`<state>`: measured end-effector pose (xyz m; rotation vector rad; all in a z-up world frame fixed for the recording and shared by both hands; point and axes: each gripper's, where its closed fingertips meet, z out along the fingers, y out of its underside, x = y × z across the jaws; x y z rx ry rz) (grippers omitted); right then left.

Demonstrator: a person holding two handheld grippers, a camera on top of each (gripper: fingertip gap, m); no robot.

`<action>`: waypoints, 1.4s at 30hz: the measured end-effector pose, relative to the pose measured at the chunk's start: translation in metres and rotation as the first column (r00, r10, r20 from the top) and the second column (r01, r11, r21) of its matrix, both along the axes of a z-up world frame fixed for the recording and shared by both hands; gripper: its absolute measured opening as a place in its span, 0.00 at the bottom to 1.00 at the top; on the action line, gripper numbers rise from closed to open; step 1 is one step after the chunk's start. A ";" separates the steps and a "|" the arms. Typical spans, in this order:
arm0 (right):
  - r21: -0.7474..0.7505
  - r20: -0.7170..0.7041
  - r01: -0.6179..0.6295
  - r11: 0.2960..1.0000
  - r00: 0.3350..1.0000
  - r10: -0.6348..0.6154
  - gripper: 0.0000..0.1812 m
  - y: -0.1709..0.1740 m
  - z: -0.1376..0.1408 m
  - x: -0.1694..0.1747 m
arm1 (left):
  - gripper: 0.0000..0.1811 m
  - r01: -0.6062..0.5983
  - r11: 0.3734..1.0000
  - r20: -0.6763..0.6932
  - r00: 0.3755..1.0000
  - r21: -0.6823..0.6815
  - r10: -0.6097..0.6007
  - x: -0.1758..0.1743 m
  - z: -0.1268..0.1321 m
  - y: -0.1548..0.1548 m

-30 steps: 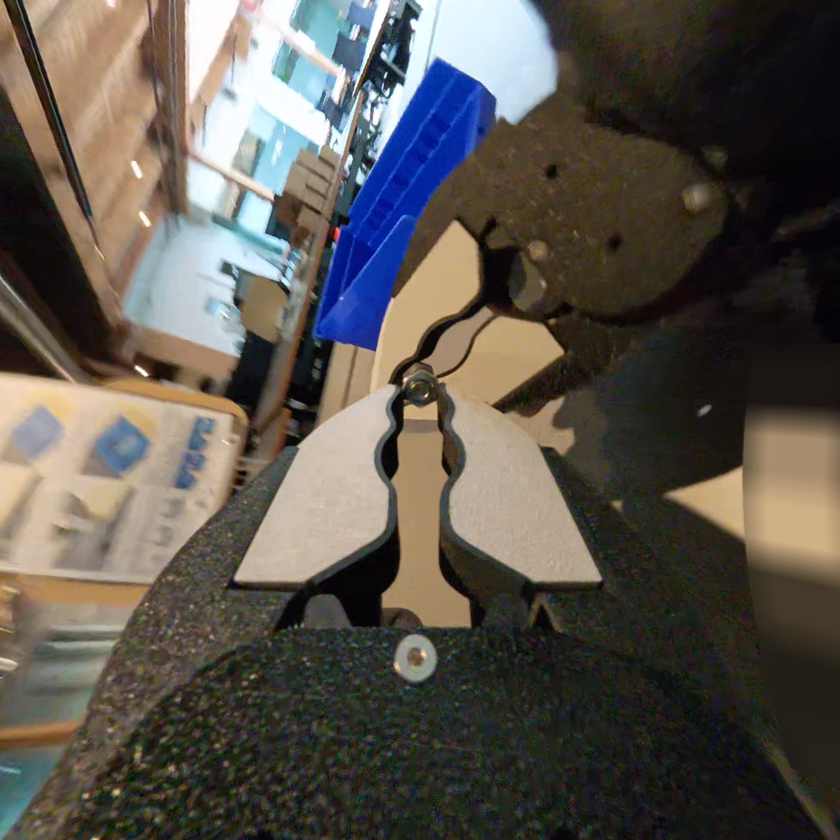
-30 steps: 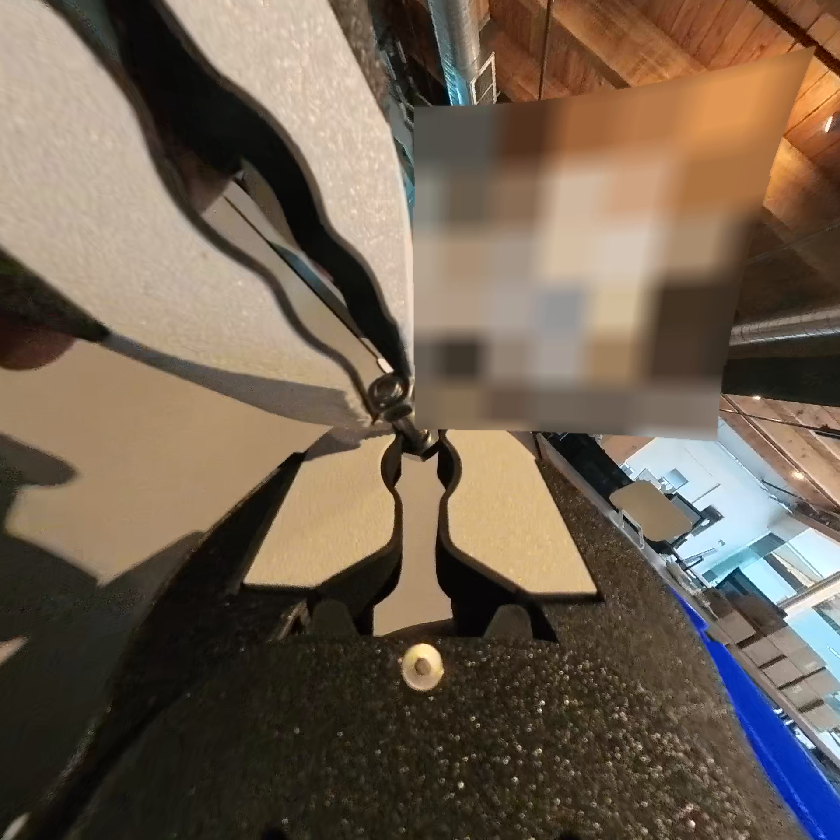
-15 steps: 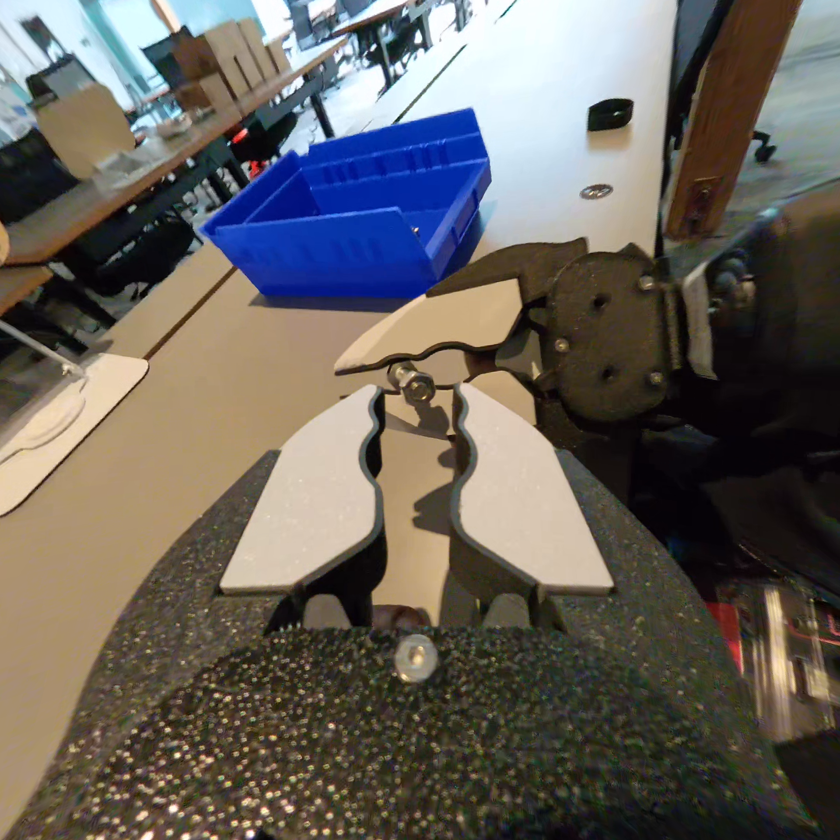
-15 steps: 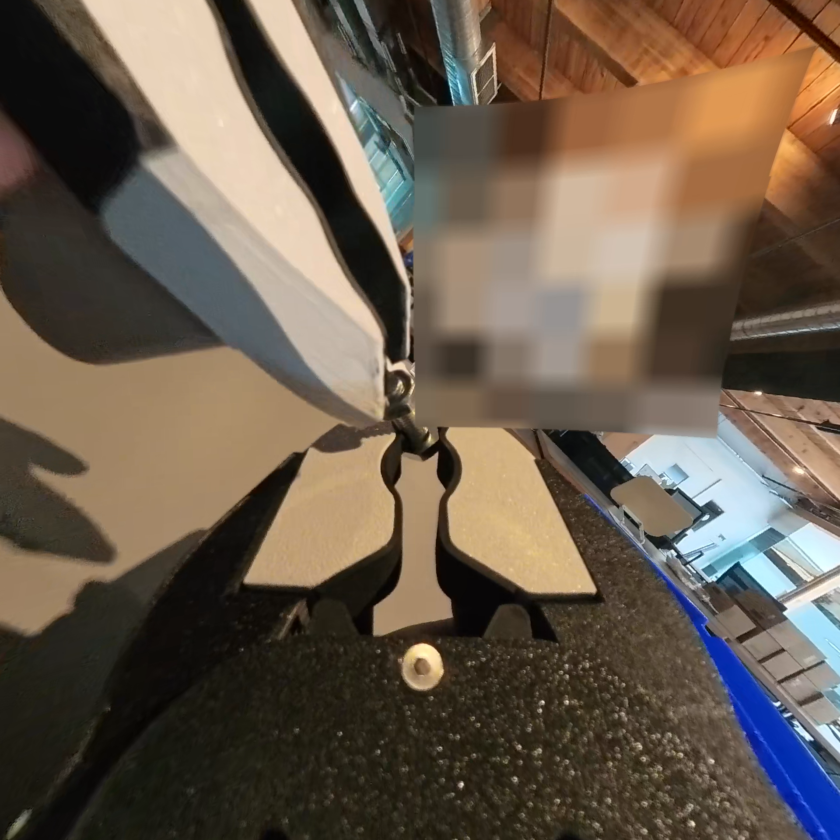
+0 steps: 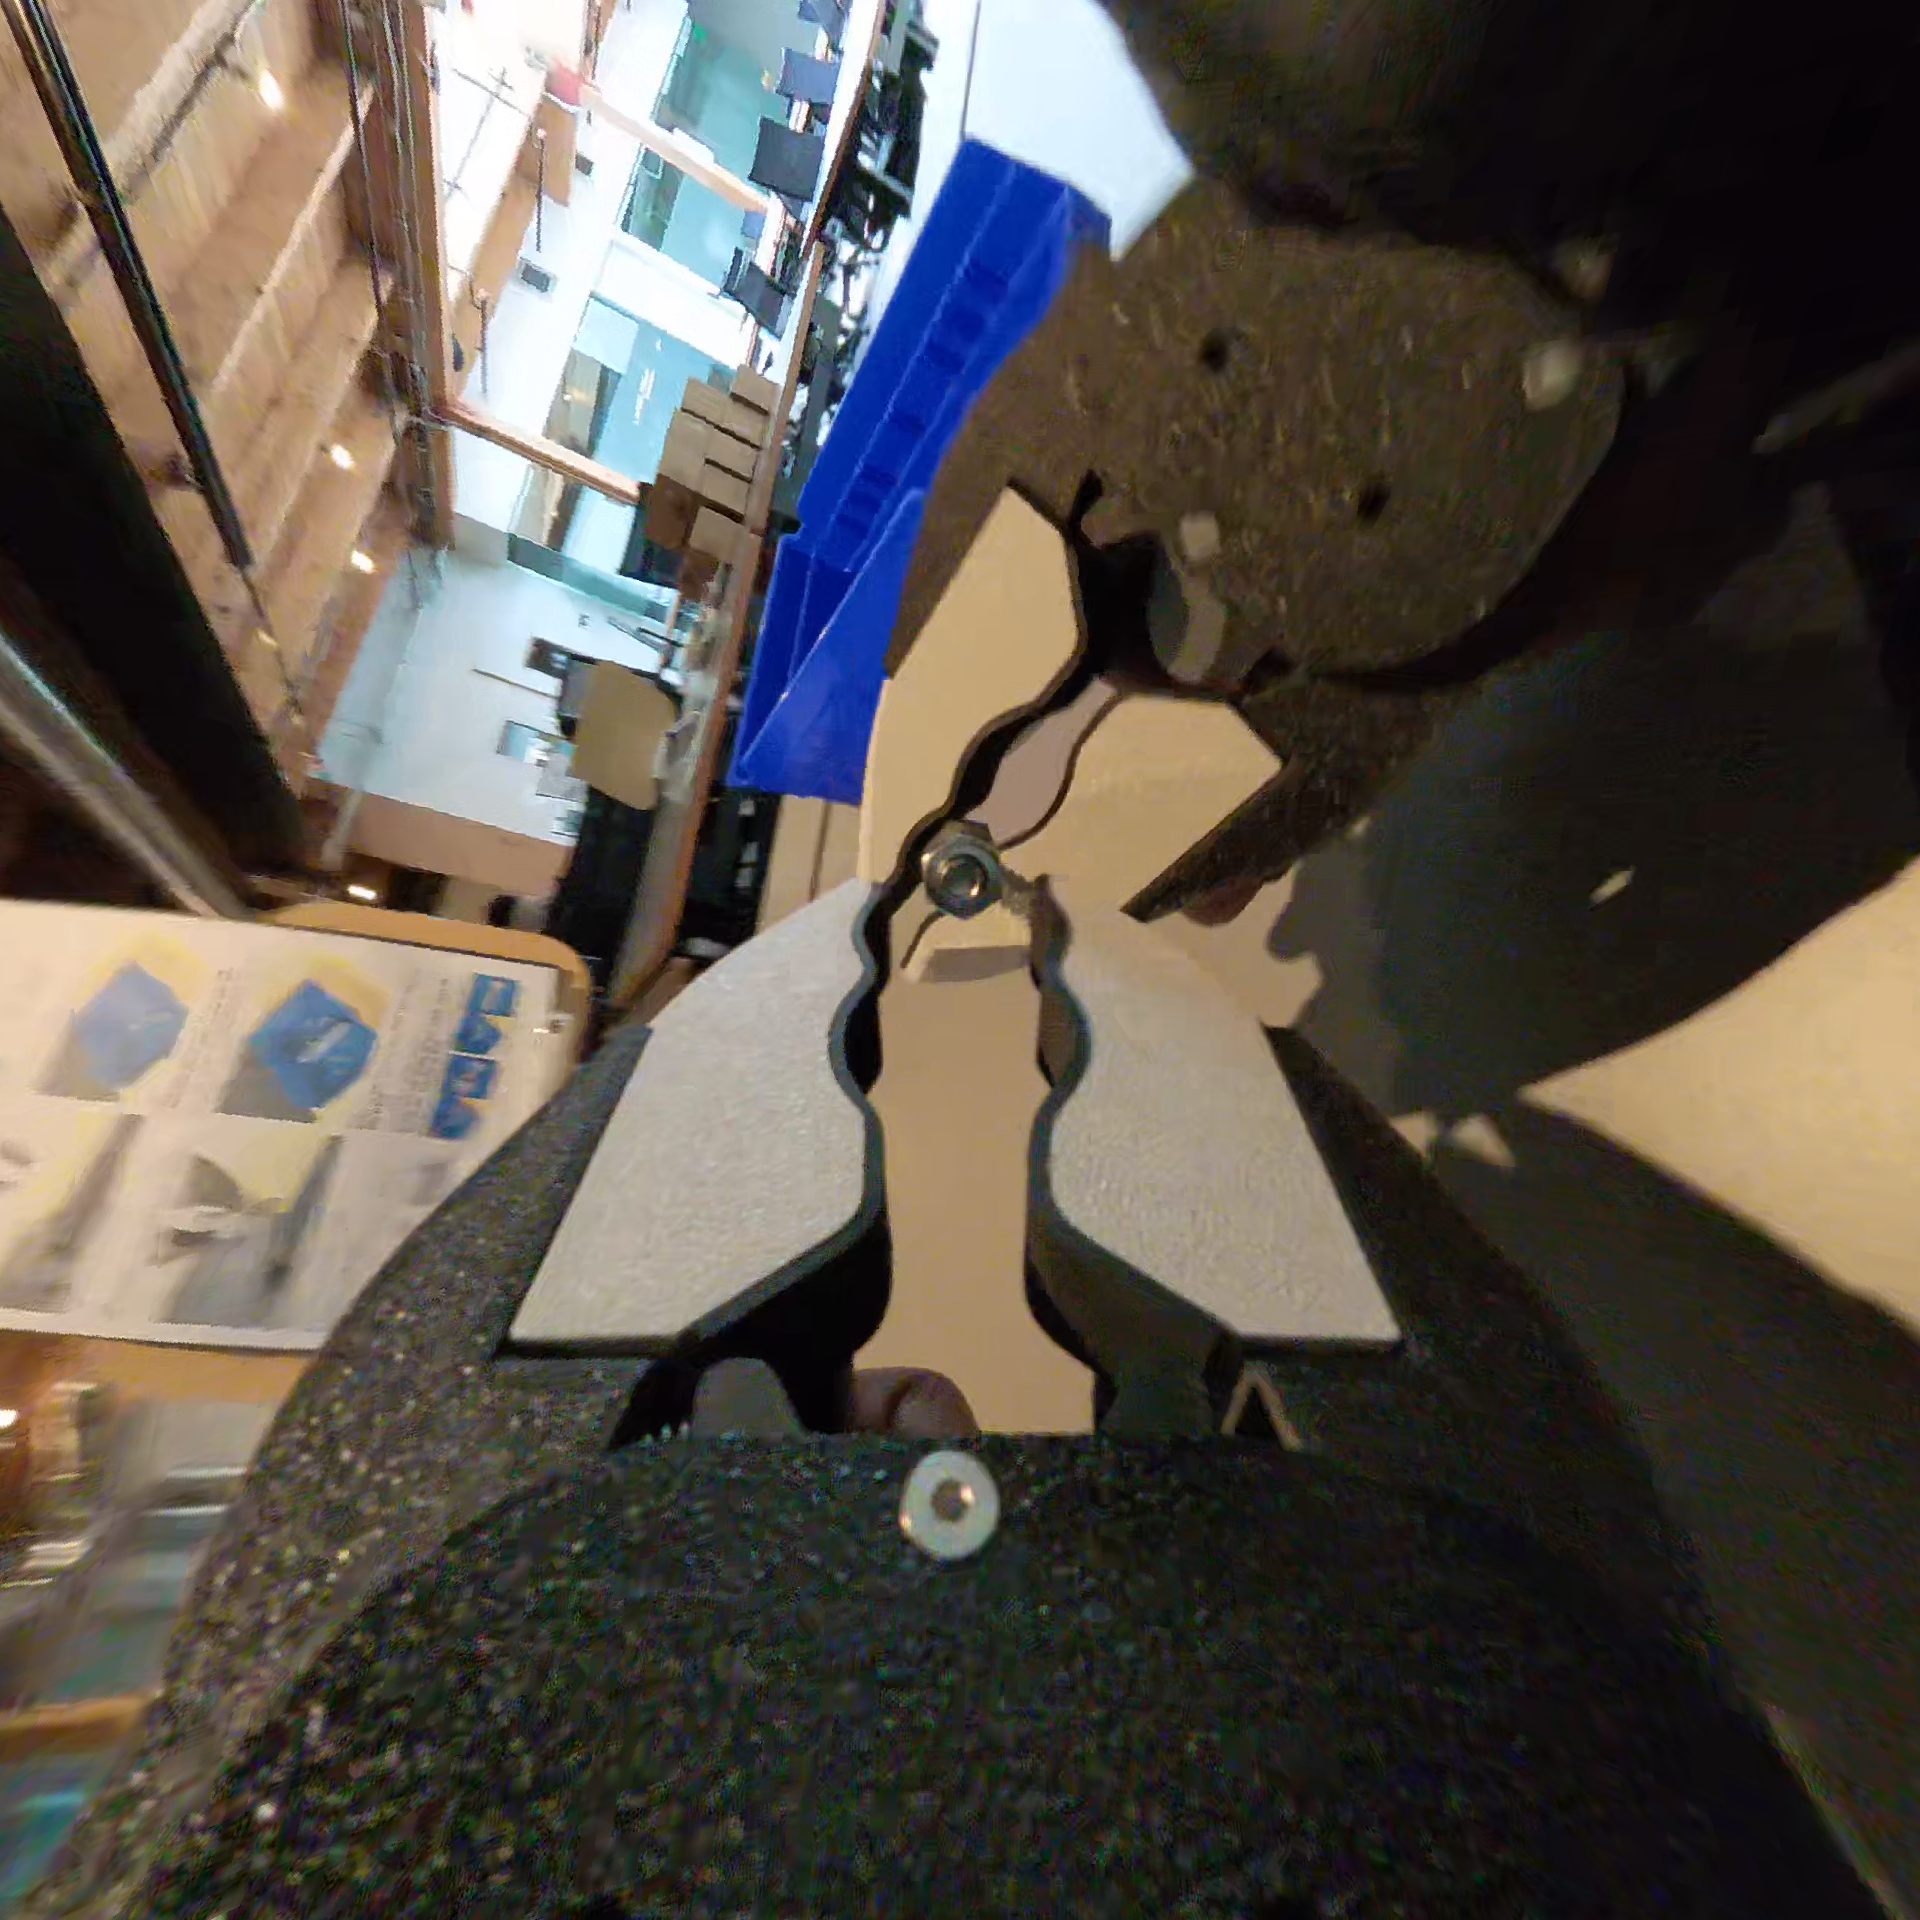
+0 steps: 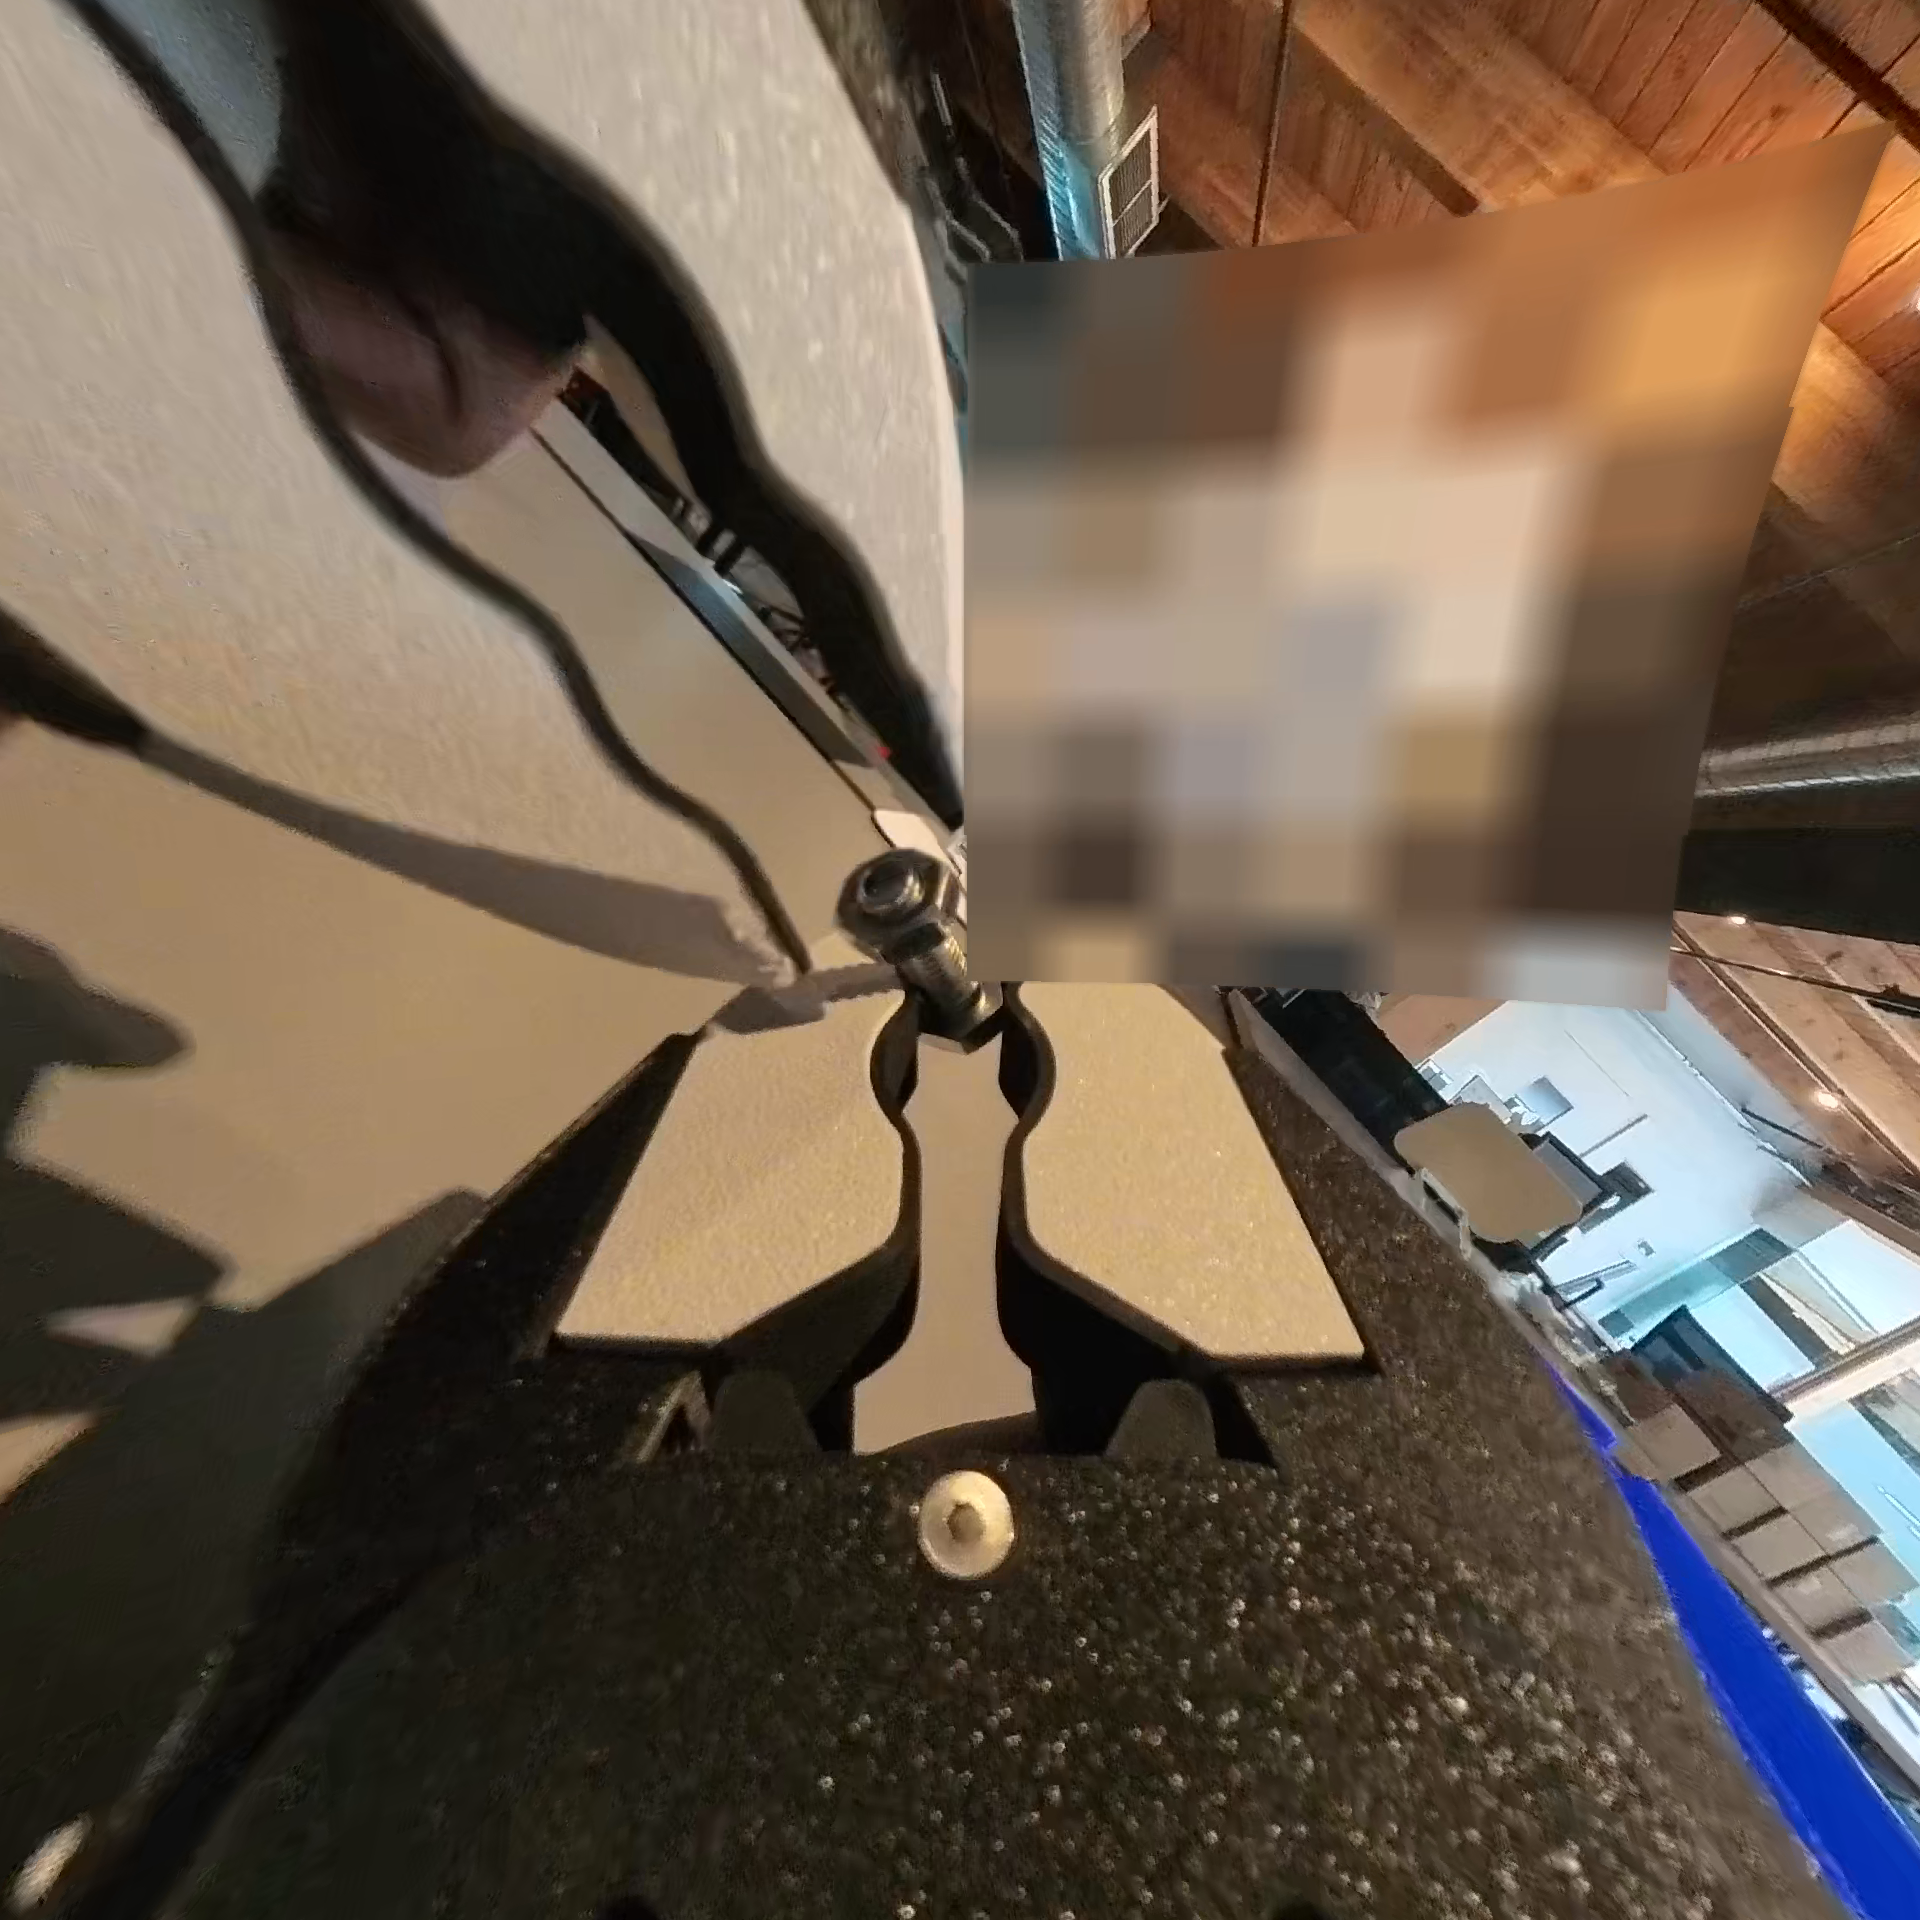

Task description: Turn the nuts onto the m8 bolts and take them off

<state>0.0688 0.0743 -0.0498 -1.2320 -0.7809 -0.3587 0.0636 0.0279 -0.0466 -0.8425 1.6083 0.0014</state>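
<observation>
Left wrist view: left claw (image 5: 961, 899) tilted sideways, fingertips flanking nut (image 5: 958, 880)

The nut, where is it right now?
The nut sits on the bolt in mid-air between the two grippers' fingertips, centre of both wrist views, above the table.

Background items, workshop interior

Blue plastic bin (image 5: 914, 416), beyond the jaws and up-left of their tips in the left wrist view, resting on the tan tabletop (image 5: 1714, 1132) that shows between and right of the jaws; printed sheet with blue pictures (image 5: 239, 1122), left of the jaws; stacked cardboard boxes (image 5: 717, 468), far beyond, left of the bin. In the right wrist view: wooden plank ceiling (image 6: 1455, 94) and metal duct (image 6: 1081, 114), above the jaws.
</observation>
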 end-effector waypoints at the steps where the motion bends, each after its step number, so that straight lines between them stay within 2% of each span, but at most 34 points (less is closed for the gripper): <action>1: -0.003 -0.007 0.001 1.000 1.000 -0.001 0.06 0.000 0.000 0.001 | 0.15 0.009 0.995 0.045 0.999 -0.099 -0.004 0.001 0.004 -0.004; 4: -0.006 -0.019 0.004 1.000 1.000 -0.004 0.06 0.001 0.001 0.003 | 0.14 0.020 0.916 0.142 0.989 -0.402 0.040 0.002 0.012 -0.011; 7: -0.007 -0.014 0.005 1.000 1.000 -0.005 0.06 0.001 0.000 0.002 | 0.12 -0.057 0.823 0.156 0.972 -0.565 0.175 0.000 0.010 -0.002; 11: -0.007 -0.012 0.006 1.000 1.000 -0.006 0.05 0.001 0.000 0.002 | 0.12 -0.083 0.752 0.139 0.964 -0.654 0.227 0.004 0.001 -0.002; 16: -0.006 -0.009 0.005 1.000 1.000 -0.005 0.05 0.001 0.000 0.002 | 0.10 -0.093 0.721 0.139 0.956 -0.687 0.256 0.010 -0.004 -0.002; 18: -0.006 -0.008 0.007 1.000 1.000 -0.007 0.05 0.001 0.000 0.002 | 0.09 -0.094 0.747 0.143 0.958 -0.659 0.247 0.010 -0.004 0.000; 20: -0.010 -0.006 0.005 1.000 1.000 -0.005 0.05 0.001 0.000 0.002 | 0.08 -0.098 0.810 0.123 0.971 -0.579 0.206 0.009 -0.005 0.001; 23: -0.005 0.004 0.002 1.000 1.000 -0.002 0.05 0.001 -0.001 0.000 | 0.09 -0.058 0.964 0.056 0.996 -0.260 0.075 0.008 -0.005 0.001; 25: -0.005 0.014 0.005 1.000 1.000 -0.005 0.05 0.001 -0.002 -0.001 | 0.09 -0.021 1.000 0.002 1.000 -0.023 0.021 0.006 -0.004 0.002; 27: -0.005 0.005 0.004 1.000 1.000 -0.004 0.05 0.001 -0.001 0.000 | 0.08 -0.022 0.997 -0.010 1.000 0.076 0.023 0.004 -0.003 0.004; 28: -0.006 -0.008 -0.001 1.000 1.000 0.001 0.05 0.001 0.000 0.001 | 0.11 -0.022 0.998 0.005 1.000 0.055 0.021 0.004 -0.001 0.003; 30: -0.014 -0.028 -0.002 1.000 1.000 0.002 0.05 0.002 0.001 0.003 | 0.14 0.016 0.992 0.085 0.996 -0.123 -0.006 0.005 0.005 -0.006; 32: -0.021 -0.043 -0.005 1.000 0.999 0.004 0.06 0.002 0.001 0.004 | 0.13 0.067 0.944 0.181 0.983 -0.324 -0.008 0.006 0.015 -0.014; 35: -0.021 -0.051 -0.006 1.000 0.999 0.005 0.06 0.002 0.002 0.004 | 0.11 0.001 0.845 0.198 0.972 -0.535 0.124 0.003 0.014 -0.005; 38: -0.021 -0.046 -0.006 1.000 0.999 0.005 0.06 0.002 0.002 0.004 | 0.10 -0.037 0.783 0.171 0.969 -0.621 0.181 0.005 0.004 -0.003; 42: -0.023 -0.044 -0.004 1.000 0.999 0.003 0.05 0.002 0.001 0.004 | 0.09 -0.077 0.764 0.158 0.961 -0.641 0.229 0.008 -0.002 -0.001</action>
